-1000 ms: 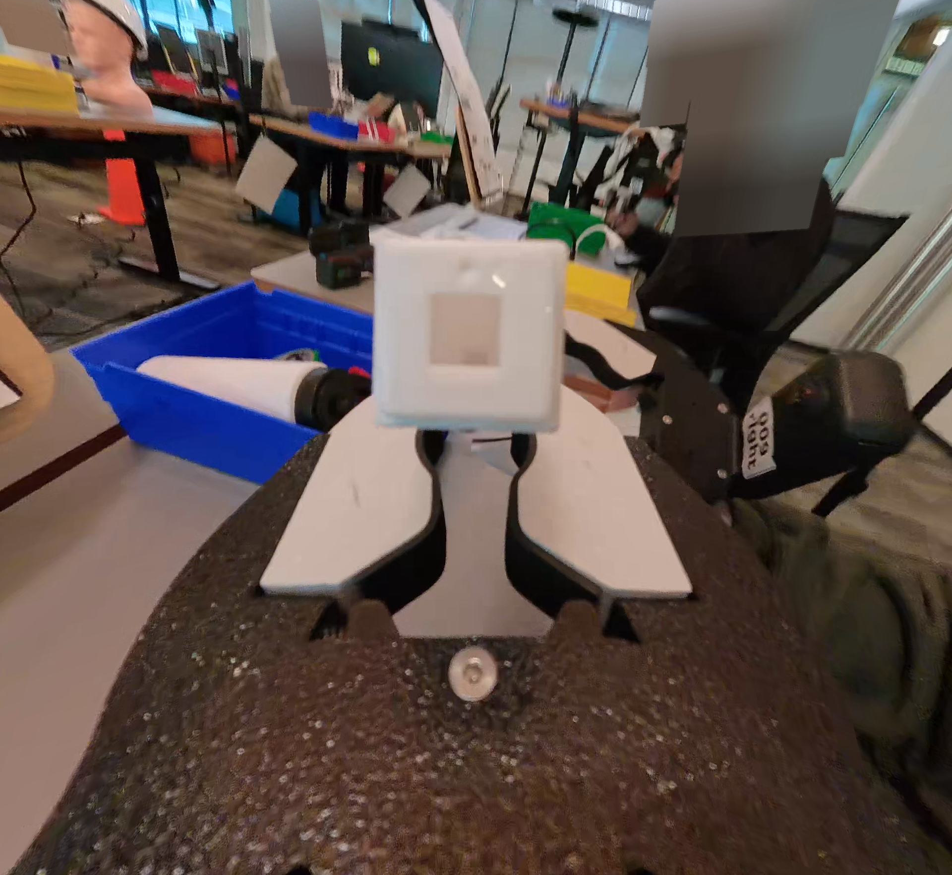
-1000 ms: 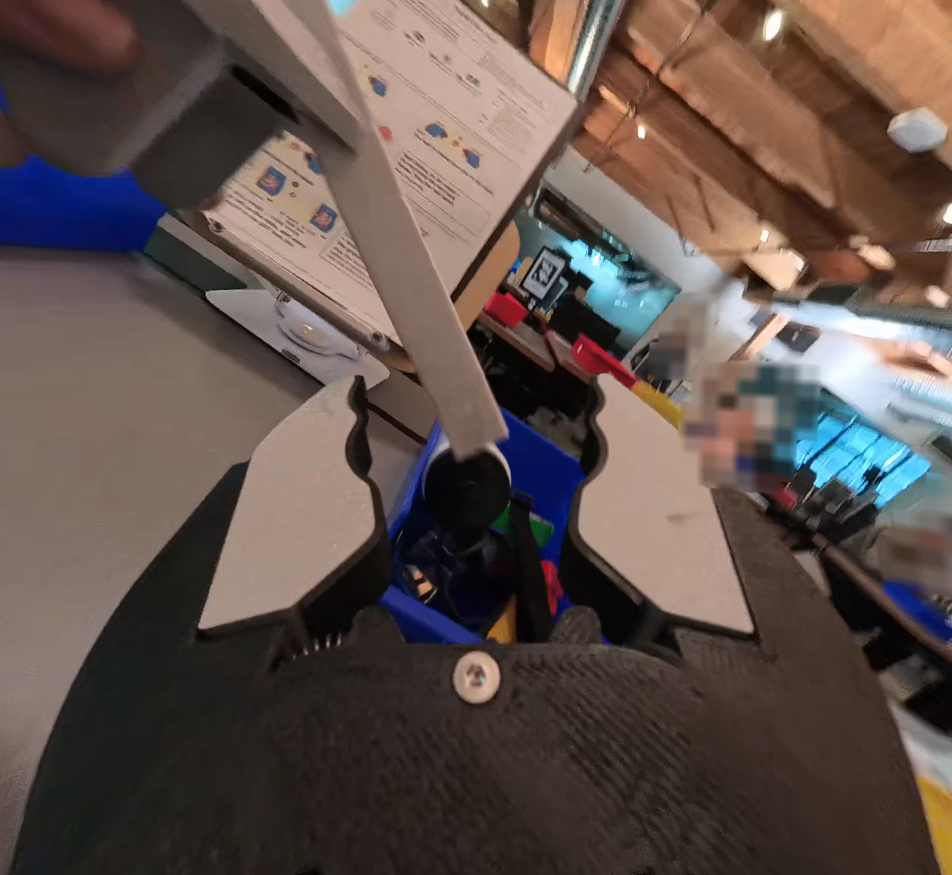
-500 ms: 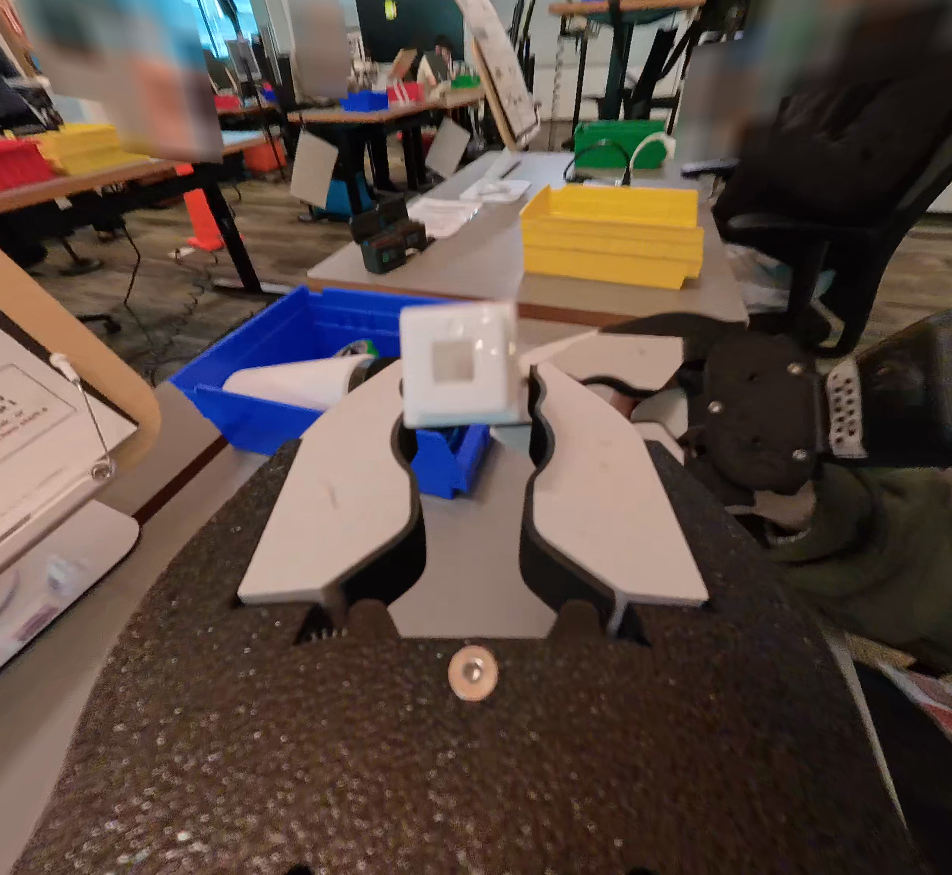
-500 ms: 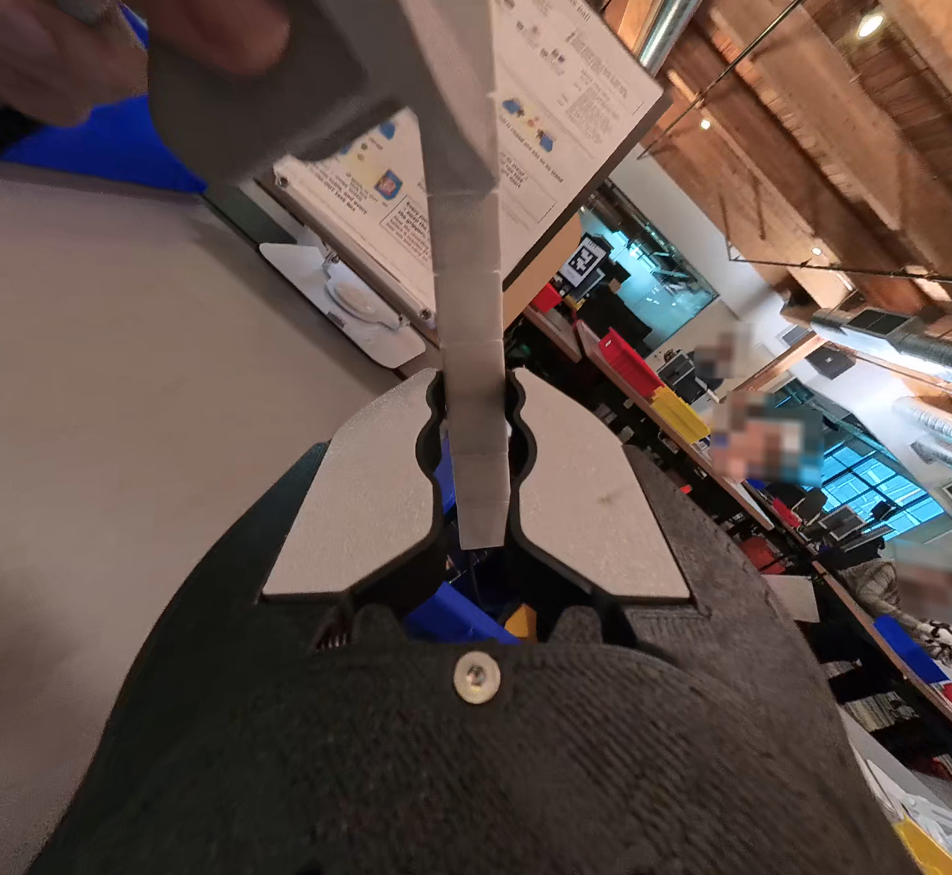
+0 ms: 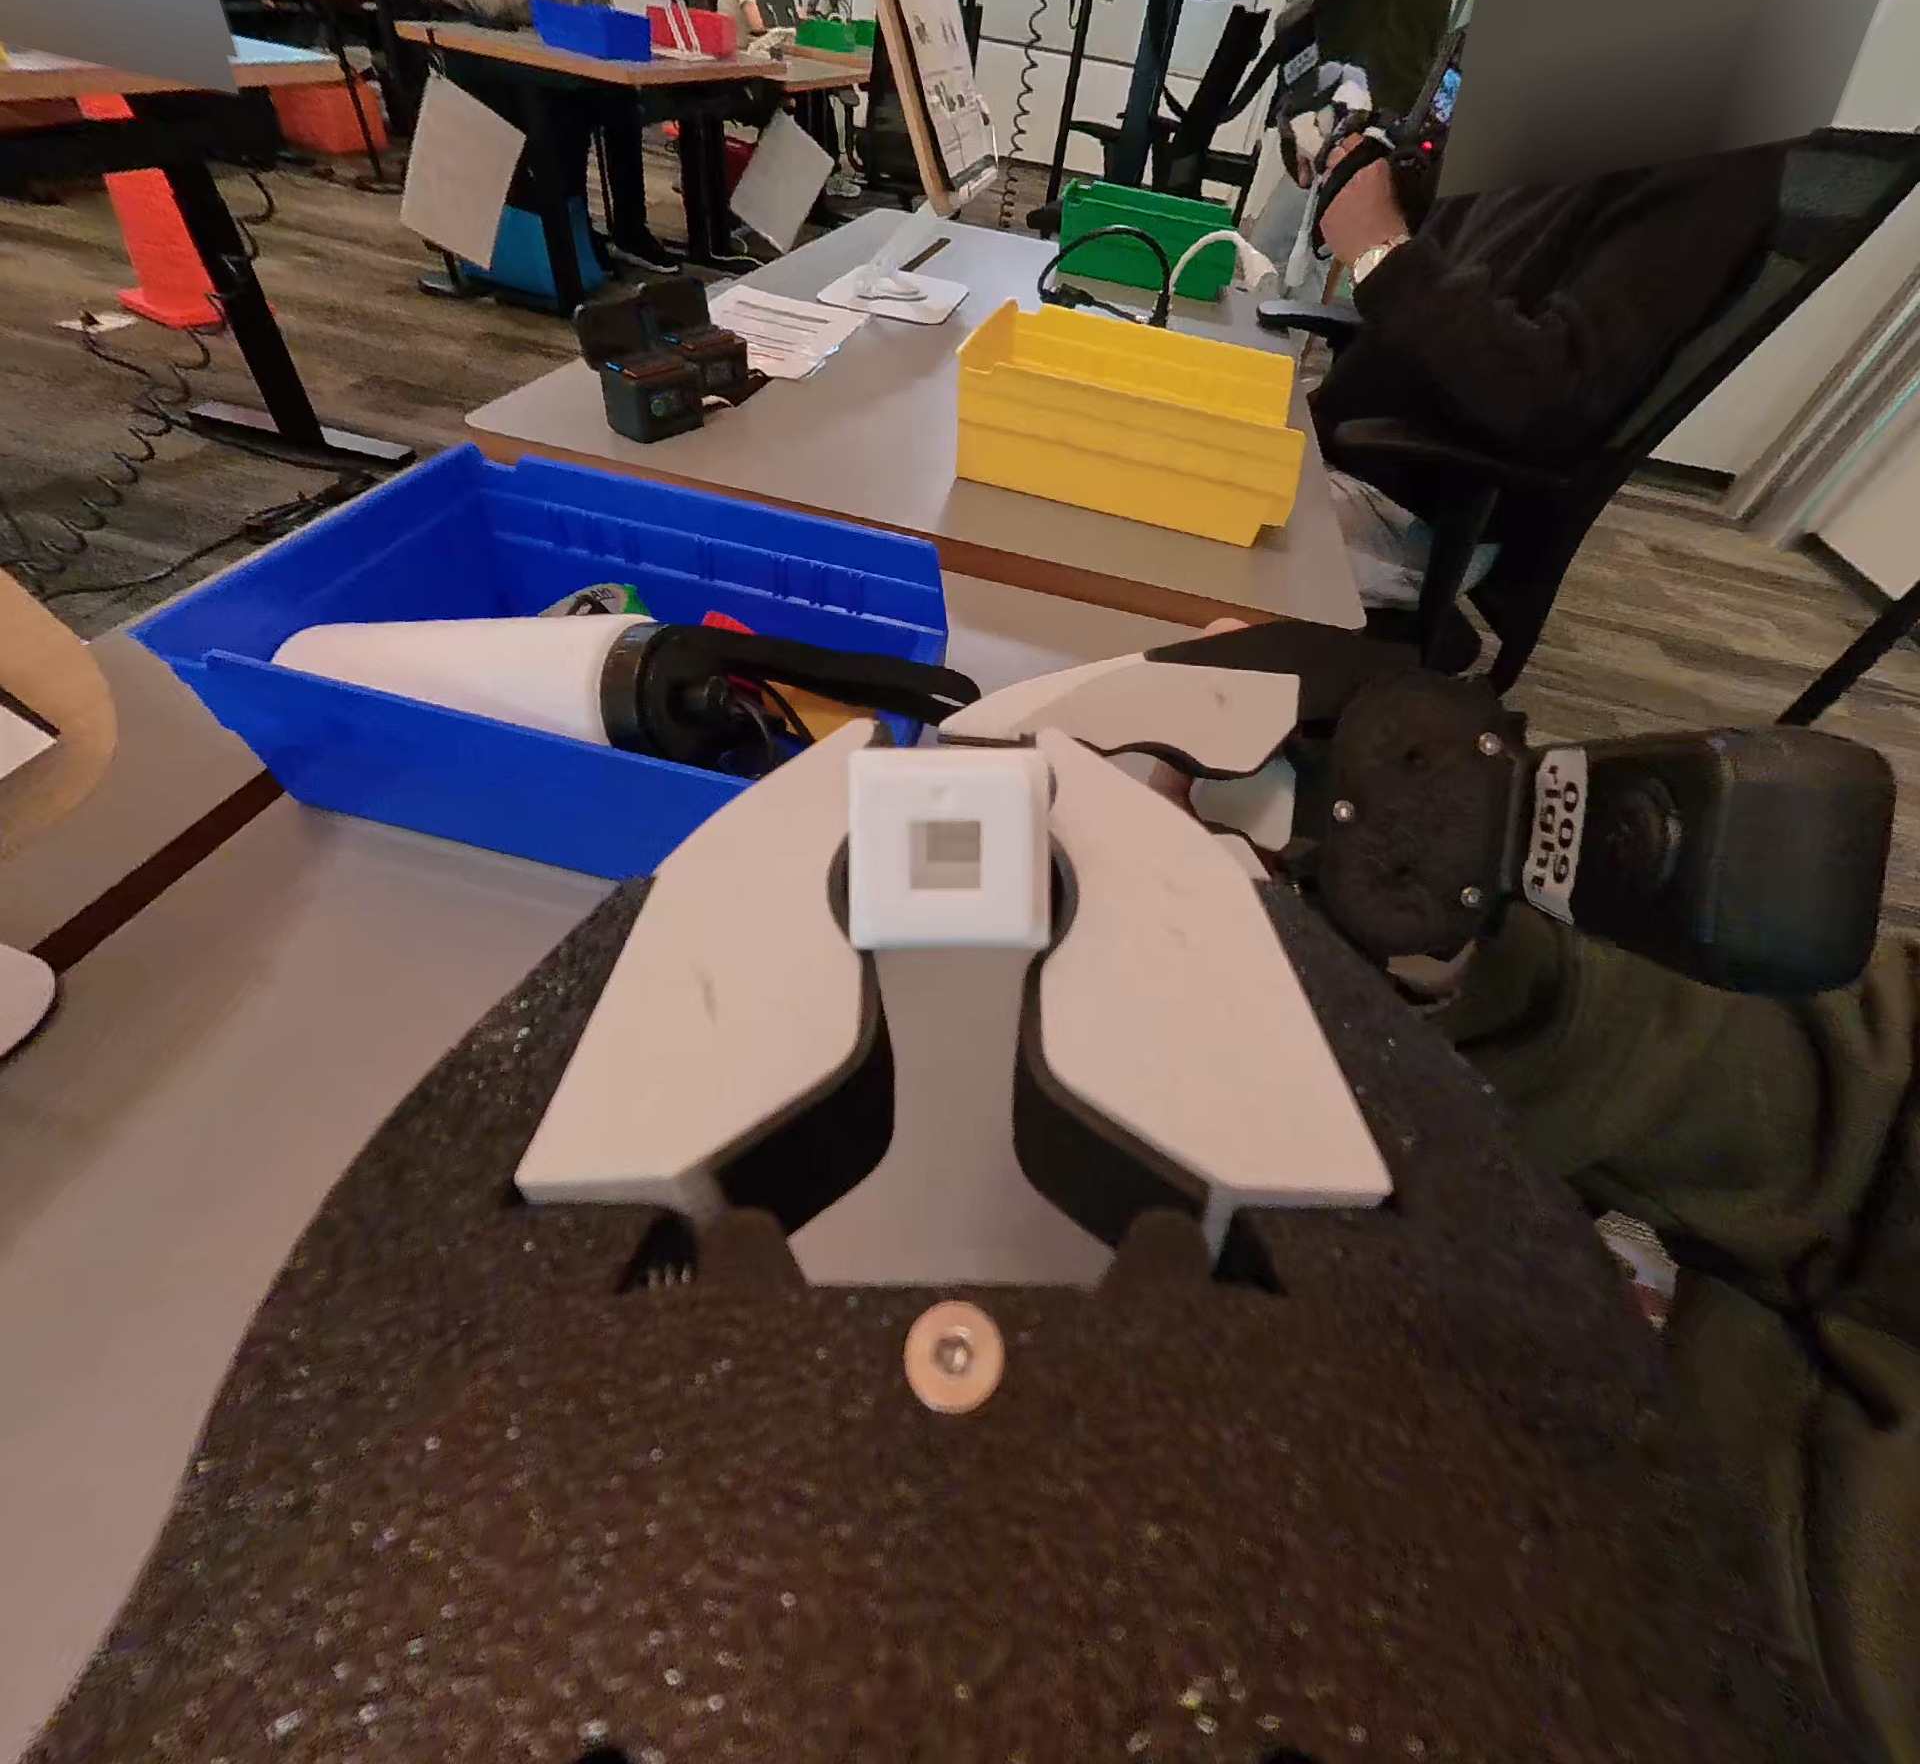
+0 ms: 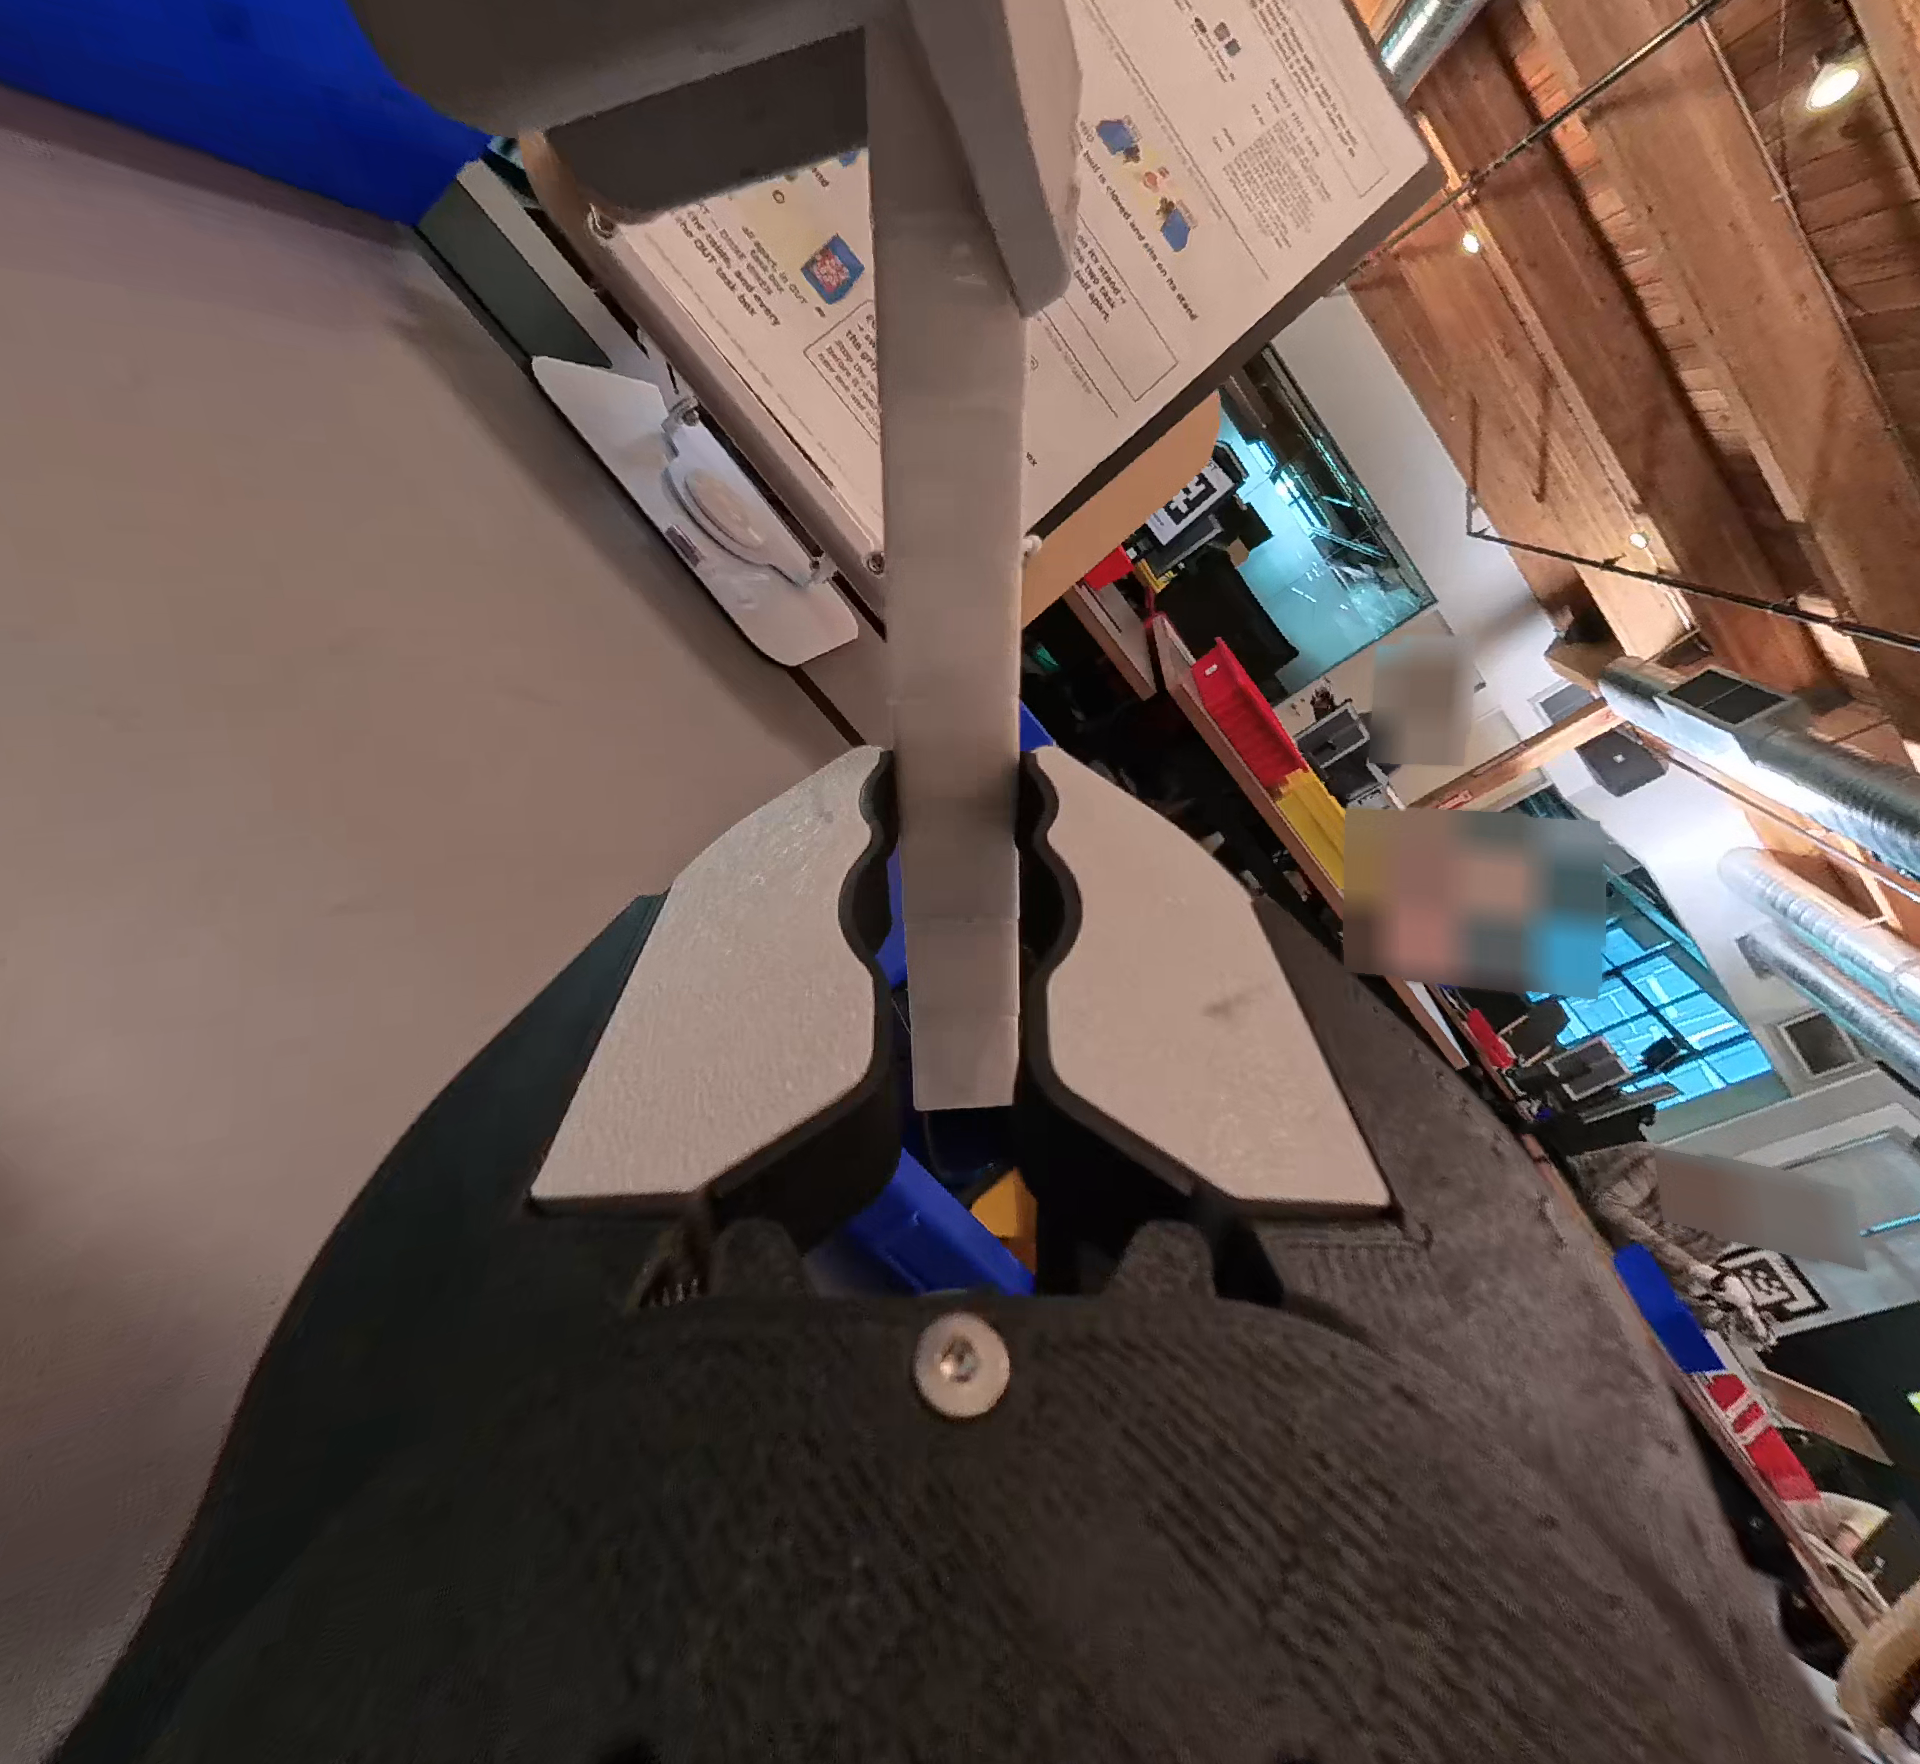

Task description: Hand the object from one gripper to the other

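Left gripper (image 5: pixel 948 841) is clamped on the white square block (image 5: pixel 948 847); both fingers press its sides near the tips. The block is the end of a long grey-white bar (image 6: pixel 951 779), seen end-on in the left wrist view. Right gripper (image 6: pixel 956 925) comes in from the right side and has its two fingers closed around the far part of the same bar, contact on both faces, the bar's end sitting deep between them. In the left wrist view the right gripper (image 5: pixel 1132 727) shows just behind the block, tips touching the bar. So the object is held in the air above the grey tabletop (image 5: pixel 260 1039) by both grippers at once, near the blue bin (image 5: pixel 447 769) that holds a white bottle (image 5: pixel 468 665). A yellow bin (image 5: pixel 1127 426) sits on the farther table, well apart.

Progress, as a judgement: mid-handover. Receiving grasp looks made; the giving side has not let go. Left to do: left gripper opens and backs off, right carries the bar alone. Which side gives is a guess from the grips only.
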A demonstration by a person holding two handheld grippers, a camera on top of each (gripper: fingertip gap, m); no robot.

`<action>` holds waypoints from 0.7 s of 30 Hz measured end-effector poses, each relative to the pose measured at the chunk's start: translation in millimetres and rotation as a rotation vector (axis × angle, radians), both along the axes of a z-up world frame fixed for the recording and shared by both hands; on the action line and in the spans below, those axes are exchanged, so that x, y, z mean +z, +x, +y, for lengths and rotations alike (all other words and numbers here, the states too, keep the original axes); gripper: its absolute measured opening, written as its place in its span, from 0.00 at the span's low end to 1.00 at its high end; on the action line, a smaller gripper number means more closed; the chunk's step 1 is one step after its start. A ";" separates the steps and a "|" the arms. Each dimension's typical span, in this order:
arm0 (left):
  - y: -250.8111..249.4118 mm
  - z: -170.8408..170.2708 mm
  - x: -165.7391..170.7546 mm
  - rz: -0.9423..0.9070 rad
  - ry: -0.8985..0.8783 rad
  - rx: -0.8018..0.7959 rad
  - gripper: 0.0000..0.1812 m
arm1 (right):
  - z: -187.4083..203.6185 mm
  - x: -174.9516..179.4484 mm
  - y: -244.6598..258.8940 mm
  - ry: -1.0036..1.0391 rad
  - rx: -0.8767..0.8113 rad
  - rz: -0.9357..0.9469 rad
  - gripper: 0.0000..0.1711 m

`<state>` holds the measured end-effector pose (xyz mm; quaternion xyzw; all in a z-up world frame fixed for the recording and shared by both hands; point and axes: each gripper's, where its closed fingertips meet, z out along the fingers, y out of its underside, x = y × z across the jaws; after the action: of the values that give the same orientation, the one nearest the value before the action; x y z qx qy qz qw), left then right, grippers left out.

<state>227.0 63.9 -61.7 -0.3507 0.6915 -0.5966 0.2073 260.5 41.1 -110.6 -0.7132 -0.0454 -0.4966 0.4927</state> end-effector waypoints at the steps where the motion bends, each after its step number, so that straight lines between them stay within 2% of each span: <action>1: 0.7 0.8 -1.9 0.010 -0.005 -0.004 0.13 | 0.6 -1.9 0.4 -0.009 -0.002 0.007 0.12; 5: 4.4 3.4 -10.0 0.044 -0.016 -0.007 0.13 | 3.2 -11.0 3.0 -0.020 0.001 0.038 0.12; 9: 5.4 8.8 1.6 0.026 -0.105 -0.009 0.13 | 2.8 3.7 1.0 0.118 0.058 0.060 0.14; 10: 6.1 13.4 5.5 0.024 -0.138 0.007 0.13 | 1.1 5.4 2.8 0.146 0.056 0.075 0.16; 12: 6.5 24.5 12.6 0.024 -0.205 0.036 0.13 | -3.2 2.4 10.7 0.133 0.023 0.066 0.29; 13: 6.1 29.2 14.1 0.031 -0.220 0.049 0.13 | -5.3 -0.2 14.5 0.108 0.001 0.050 0.31; 15: 5.0 35.2 15.6 0.038 -0.220 0.073 0.13 | -7.0 1.7 15.7 0.090 -0.026 -0.008 0.30; 19: -0.4 31.4 16.7 0.055 -0.170 0.090 0.13 | -1.3 3.2 7.9 0.013 -0.049 -0.135 0.14; 21: -2.1 30.5 16.5 0.048 -0.130 0.108 0.13 | 2.5 -2.8 6.8 -0.029 -0.038 -0.124 0.13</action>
<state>224.9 94.5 -45.2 -0.4146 0.6362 -0.6194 0.1993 267.3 43.5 -113.3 -0.6888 -0.0698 -0.5485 0.4689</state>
